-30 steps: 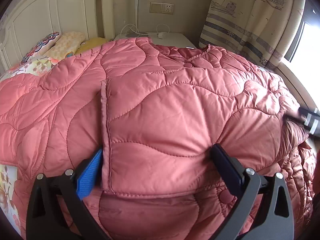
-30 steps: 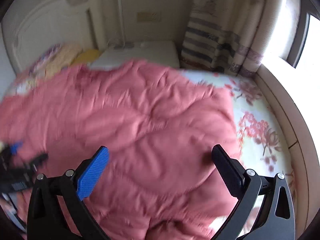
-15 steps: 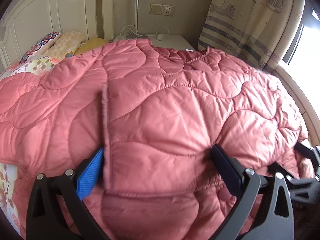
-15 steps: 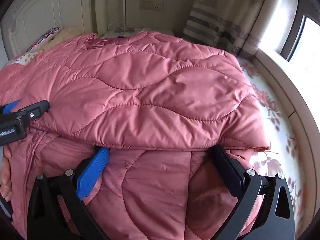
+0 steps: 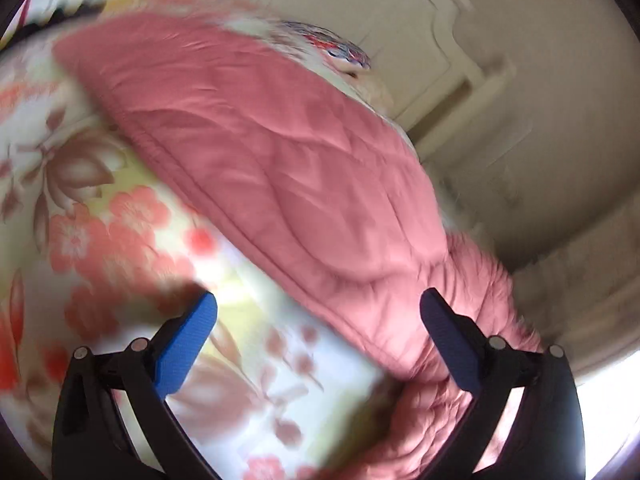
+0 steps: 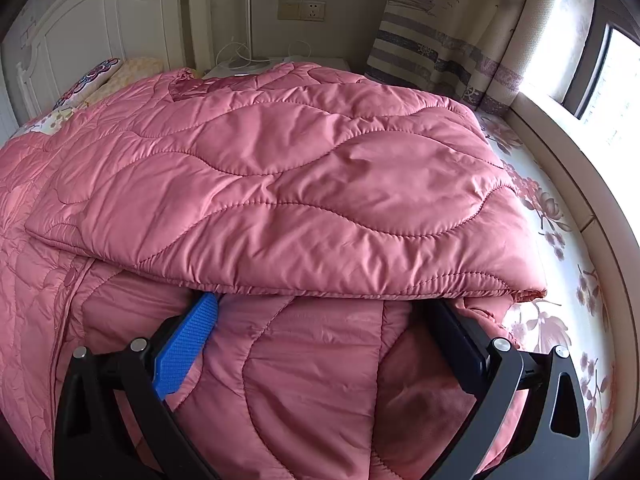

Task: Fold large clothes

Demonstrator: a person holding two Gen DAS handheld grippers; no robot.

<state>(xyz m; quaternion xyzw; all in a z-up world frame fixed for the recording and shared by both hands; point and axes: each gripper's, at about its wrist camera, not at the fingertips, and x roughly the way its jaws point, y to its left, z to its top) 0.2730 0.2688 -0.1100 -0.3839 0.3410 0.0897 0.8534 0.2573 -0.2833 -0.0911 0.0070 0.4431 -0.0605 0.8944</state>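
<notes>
A large pink quilted coat (image 6: 280,184) lies spread on the bed, one side folded over the body. My right gripper (image 6: 320,312) is open and empty, its fingertips just under the edge of the folded flap. In the blurred, tilted left wrist view a long pink sleeve or side of the coat (image 5: 280,152) runs diagonally over the floral sheet. My left gripper (image 5: 318,308) is open and empty above the sheet, its right finger beside the coat's edge.
The floral bed sheet (image 6: 560,216) shows to the right of the coat and fills the left of the left wrist view (image 5: 100,220). A white headboard (image 6: 100,28), pillows (image 6: 100,78), a nightstand with cables (image 6: 248,64) and a curtain (image 6: 452,32) stand behind.
My left gripper has swung away from the front of the coat toward its left side, the view tilting and blurring. My right gripper has stayed at the folded flap's edge.
</notes>
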